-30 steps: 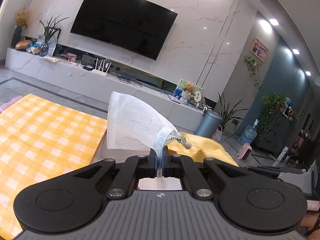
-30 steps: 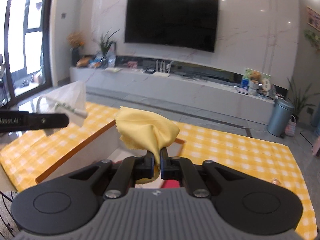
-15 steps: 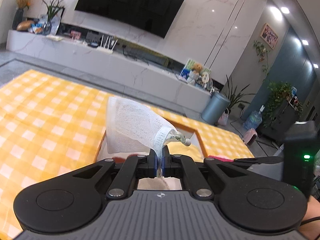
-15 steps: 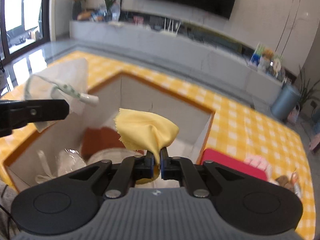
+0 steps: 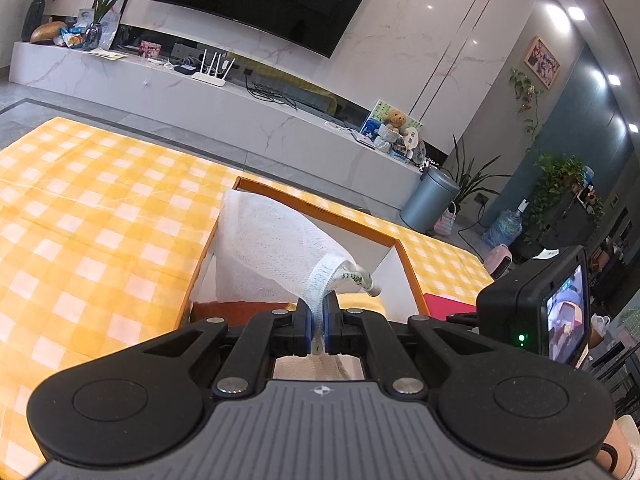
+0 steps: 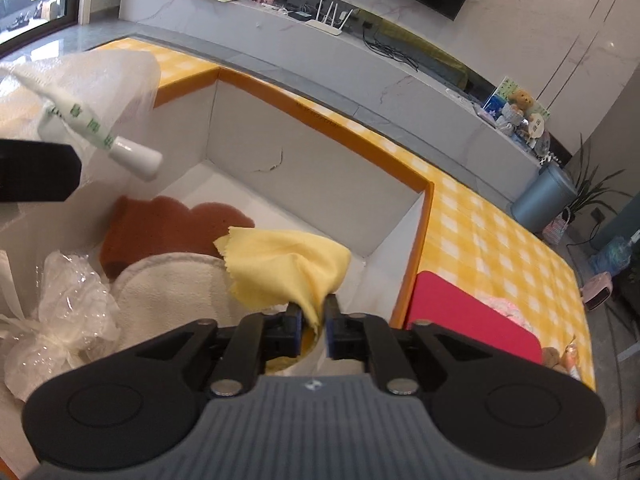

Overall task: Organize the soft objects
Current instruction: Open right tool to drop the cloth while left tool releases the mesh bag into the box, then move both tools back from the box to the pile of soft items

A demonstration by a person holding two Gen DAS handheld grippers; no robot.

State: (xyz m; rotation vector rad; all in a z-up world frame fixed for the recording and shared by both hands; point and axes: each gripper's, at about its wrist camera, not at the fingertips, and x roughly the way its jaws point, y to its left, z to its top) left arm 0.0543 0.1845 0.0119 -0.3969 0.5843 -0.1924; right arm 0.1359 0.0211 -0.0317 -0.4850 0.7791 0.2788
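The left gripper (image 5: 316, 330) is clenching its fingers (image 5: 303, 328) on the gathered hem of a white mesh cloth (image 5: 272, 252), which is billowing up and away beyond the fingertips; a small white tube with green print (image 5: 360, 280) is sticking out of the cloth just to the right of the fingers. Beyond and below them, an orange-rimmed box (image 5: 320, 210) with white inner walls is sitting on a worktop covered in a yellow checked cloth (image 5: 80, 216). The right gripper (image 6: 313, 326) is pointing down into the same box (image 6: 320, 116), and its fingers (image 6: 294, 330) are opening with a yellow cloth (image 6: 288, 268) between them; the cloth's corner is lying against the left finger, a gap is showing at the right one, and the rest of the cloth is spreading out ahead of the tips. Inside the box, ahead and to the left of these fingers, a brown soft item (image 6: 172, 224), a cream towel (image 6: 168, 292) and a crumpled clear plastic bag (image 6: 68, 304) are lying together. To the right of the fingers, outside the box wall, a red pad (image 6: 472, 320) is resting on the checked cloth, with what may be a pink fluffy thing (image 6: 504, 308) on it, though the edge blur is making that hard to tell.
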